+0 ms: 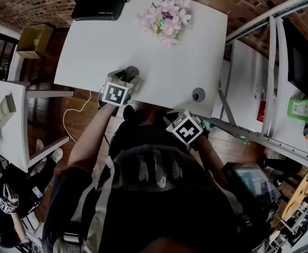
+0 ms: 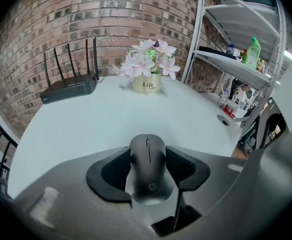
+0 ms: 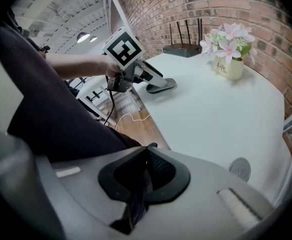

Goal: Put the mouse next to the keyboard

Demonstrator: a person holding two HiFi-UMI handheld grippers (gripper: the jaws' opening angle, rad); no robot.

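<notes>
Since the coming move turns on how the mouse sits in the grip, we read that first. It lies on the white desk on our side of the flower pot, well apart from it and close to the desk's near edge. Its long axis runs straight toward the flower pot, nose and scroll wheel leading and rounded tail toward us. The left gripper points along that same line, so its fingers lie one on each flank of the mouse. We see no gap on either side, and we judge them closed on the mouse across its narrow width, though it seems not yet lifted. The right gripper hangs farther from the flower pot than the mouse does, off the desk and over our lap. Its fingers are pressed together on nothing, so the left hand is plainly the nearer and the one to carry. A router stands to the left of the flower pot against the brick wall, and a round cable port sits to the flower pot's right, nearer us. No keyboard shows in any view, so we cannot tell which way from the flower pot the mouse must travel. We judge the grip should hold the mouse square along its axis while we look for it.
</notes>
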